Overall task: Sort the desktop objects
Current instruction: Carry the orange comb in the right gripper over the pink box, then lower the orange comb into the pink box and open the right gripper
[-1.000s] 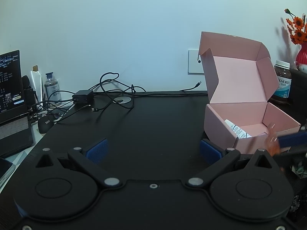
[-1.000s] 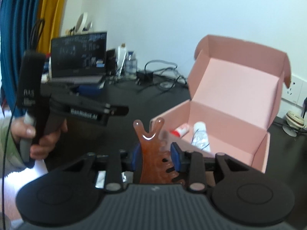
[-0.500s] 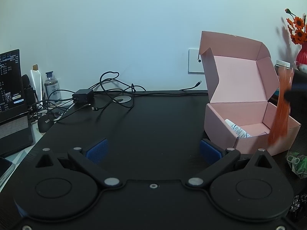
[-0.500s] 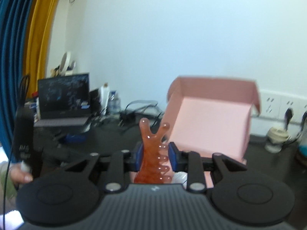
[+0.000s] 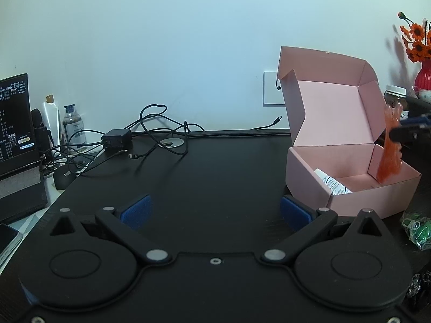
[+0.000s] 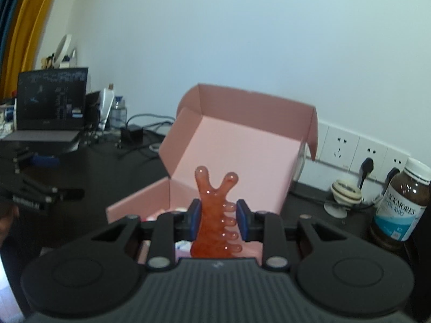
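The right tool [image 6: 217,222] was clamped on a translucent orange comb-like massager with a forked tip and a row of stubby teeth [image 6: 215,215], its blue pads pressing the piece from both sides. The massager stood with its long axis pointing forward along the fingers, forked end away from the camera and teeth facing right. Straight ahead of it and lower sat the open pink cardboard box with its lid flap raised [image 6: 237,145] on the black table [image 5: 215,167]. In the left wrist view the orange piece [image 5: 390,150] hung over the box's far right edge, above the open cavity, where a white printed tube [image 5: 332,184] already lay.

The left tool [image 5: 215,210] rested low over the table with its jaws spread wide and nothing between them, the box just beyond its right finger. The right tool was plainly the one placed to reach the box: as I judged it, the cavity lay forward and below the massager's tip.
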Demonstrator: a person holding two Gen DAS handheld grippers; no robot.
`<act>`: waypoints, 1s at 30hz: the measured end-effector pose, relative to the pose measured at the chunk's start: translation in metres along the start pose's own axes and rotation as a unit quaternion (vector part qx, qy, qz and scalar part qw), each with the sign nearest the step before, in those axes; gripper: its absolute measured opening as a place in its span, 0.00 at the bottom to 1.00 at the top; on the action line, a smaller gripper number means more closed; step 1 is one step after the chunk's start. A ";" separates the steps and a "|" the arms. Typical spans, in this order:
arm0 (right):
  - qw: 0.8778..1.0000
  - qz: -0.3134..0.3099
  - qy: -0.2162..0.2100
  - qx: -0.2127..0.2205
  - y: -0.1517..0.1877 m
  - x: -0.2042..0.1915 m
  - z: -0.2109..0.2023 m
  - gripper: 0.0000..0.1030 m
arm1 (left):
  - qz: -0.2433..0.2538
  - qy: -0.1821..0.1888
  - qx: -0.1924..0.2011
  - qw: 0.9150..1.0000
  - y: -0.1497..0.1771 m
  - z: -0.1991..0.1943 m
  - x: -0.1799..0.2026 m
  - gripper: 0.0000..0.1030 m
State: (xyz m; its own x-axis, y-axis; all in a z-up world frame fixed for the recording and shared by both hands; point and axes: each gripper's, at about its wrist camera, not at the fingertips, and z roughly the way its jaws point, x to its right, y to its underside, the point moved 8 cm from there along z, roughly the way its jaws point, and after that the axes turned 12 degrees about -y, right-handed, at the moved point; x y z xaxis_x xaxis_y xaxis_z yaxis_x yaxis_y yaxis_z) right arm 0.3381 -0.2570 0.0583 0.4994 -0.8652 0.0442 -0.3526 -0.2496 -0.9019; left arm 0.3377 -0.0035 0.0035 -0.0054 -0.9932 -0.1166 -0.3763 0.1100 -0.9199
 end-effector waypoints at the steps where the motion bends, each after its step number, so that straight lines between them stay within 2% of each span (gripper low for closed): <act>1: 1.000 -0.002 -0.001 -0.006 0.003 0.000 -0.001 0.26 | 0.000 0.001 0.000 1.000 0.000 0.000 0.000 1.00; 5: 0.999 -0.018 -0.014 -0.046 0.008 -0.006 0.006 0.26 | 0.000 0.001 0.003 1.000 0.000 -0.001 0.000 1.00; 13: 0.994 -0.003 -0.043 -0.105 0.013 -0.003 0.048 0.25 | 0.006 -0.002 0.004 1.000 -0.001 -0.001 0.002 1.00; 16: 0.991 0.003 -0.054 -0.126 0.016 -0.002 0.064 0.19 | 0.006 -0.004 0.002 1.000 -0.001 0.000 0.001 1.00; 20: 0.986 0.011 -0.068 -0.155 0.018 0.000 0.084 0.18 | 0.001 -0.003 0.000 1.000 -0.001 0.001 0.000 1.00; 25: 0.988 0.019 -0.058 -0.141 0.020 0.000 0.082 0.19 | -0.004 0.001 -0.008 1.000 0.000 0.004 -0.001 1.00; 26: 0.989 0.024 -0.055 -0.137 0.021 0.001 0.080 0.27 | -0.003 0.001 -0.008 1.000 0.000 0.004 -0.001 1.00; 27: 0.989 0.028 -0.052 -0.132 0.022 0.002 0.078 0.43 | -0.002 0.001 -0.008 1.000 0.000 0.003 -0.001 1.00; 30: 0.994 0.034 -0.035 -0.101 0.021 0.006 0.065 0.53 | 0.005 -0.002 -0.003 1.000 0.000 0.002 0.001 1.00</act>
State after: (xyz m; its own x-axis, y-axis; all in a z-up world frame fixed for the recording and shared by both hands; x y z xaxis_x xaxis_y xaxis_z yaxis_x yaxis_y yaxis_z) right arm 0.3852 -0.2396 0.0122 0.5206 -0.8524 -0.0498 -0.5358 -0.2807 -0.7963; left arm 0.3396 -0.0046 0.0031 -0.0057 -0.9918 -0.1273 -0.3814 0.1199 -0.9166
